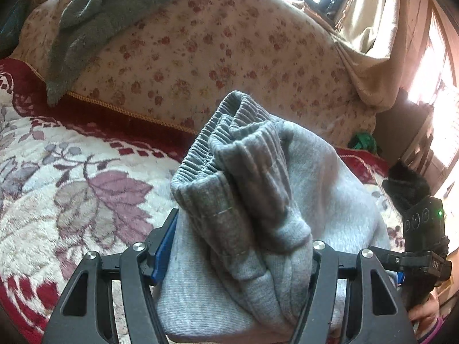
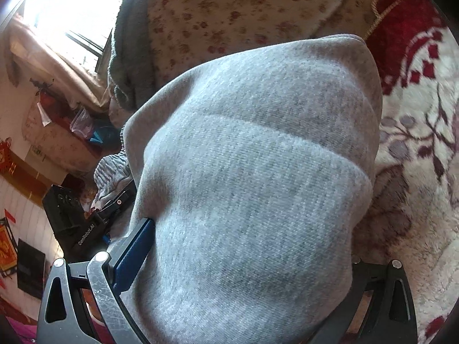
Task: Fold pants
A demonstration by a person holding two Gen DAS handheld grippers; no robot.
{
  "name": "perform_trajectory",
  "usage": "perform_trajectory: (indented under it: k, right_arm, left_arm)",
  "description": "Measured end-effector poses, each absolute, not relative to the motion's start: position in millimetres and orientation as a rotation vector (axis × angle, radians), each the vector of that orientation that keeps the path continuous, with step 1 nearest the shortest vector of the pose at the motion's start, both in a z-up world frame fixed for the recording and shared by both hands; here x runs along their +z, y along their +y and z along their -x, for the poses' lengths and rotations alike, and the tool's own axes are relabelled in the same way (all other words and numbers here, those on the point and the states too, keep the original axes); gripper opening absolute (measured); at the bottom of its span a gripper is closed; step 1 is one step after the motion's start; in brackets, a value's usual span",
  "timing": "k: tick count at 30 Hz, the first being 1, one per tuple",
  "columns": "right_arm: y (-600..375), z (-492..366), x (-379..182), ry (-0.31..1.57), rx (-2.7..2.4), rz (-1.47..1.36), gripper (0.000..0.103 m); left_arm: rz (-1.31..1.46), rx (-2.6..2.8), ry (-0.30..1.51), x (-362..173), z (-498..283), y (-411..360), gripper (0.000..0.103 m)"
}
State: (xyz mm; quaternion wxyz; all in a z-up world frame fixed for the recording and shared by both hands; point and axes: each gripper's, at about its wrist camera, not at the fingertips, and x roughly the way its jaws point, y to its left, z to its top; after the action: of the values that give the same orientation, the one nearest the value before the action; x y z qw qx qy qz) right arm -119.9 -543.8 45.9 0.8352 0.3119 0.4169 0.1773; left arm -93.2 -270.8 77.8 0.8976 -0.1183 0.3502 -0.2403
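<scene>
Left gripper (image 1: 235,261) pinches a thick bunch of the grey pants (image 1: 258,200), ribbed waistband (image 1: 218,132) sticking up past the fingers. Right gripper (image 2: 243,272) clamps another wad of the pants (image 2: 258,157), which fills most of its view. Pants hang lifted above the patterned blanket (image 1: 71,172). Open blanket on the left; floral cushion (image 1: 215,57) with a grey towel (image 1: 83,28) bounds the far edge. Curtain (image 1: 381,43) at right.

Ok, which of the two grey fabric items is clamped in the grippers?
The light grey ribbed-cuff sweatpants, bunched in both grippers; the darker grey fleece blanket just lies draped over the floral cushion.
</scene>
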Motion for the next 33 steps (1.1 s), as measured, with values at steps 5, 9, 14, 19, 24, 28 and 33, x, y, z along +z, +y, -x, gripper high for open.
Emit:
perform_trajectory:
  k: [5,9,14,19,24,28,33]
  right_arm:
    - [-547.2,116.9,30.8,0.893,0.377,-0.676,0.103]
    - [-551.7,118.1,23.1,0.922,0.355,-0.707,0.103]
    - [-547.9,125.1,27.8,0.937,0.321,-0.652,0.103]
    - [-545.2,134.9,34.0,0.949,0.285,-0.608,0.103]
    - [-555.8,148.4,35.2,0.962,0.221,-0.623,0.103]
    - [-566.9,164.6,40.8,0.941,0.152,-0.598,0.103]
    - [-574.2,181.7,59.6,0.883,0.052,-0.579,0.103]
  left_arm:
    - [0.221,-0.483,0.711,71.6,97.5,-272.7,0.066]
    - [0.215,-0.471,0.718,66.4,98.4,-269.1,0.073]
    - [0.196,-0.445,0.719,61.9,104.7,-256.4,0.081]
    - [0.212,-0.435,0.727,61.4,109.4,-243.8,0.084]
    - [0.177,-0.428,0.710,69.7,119.1,-246.9,0.085]
    - [0.146,-0.390,0.691,79.0,127.0,-251.5,0.087]
    - [0.089,-0.334,0.651,96.9,140.2,-255.9,0.089]
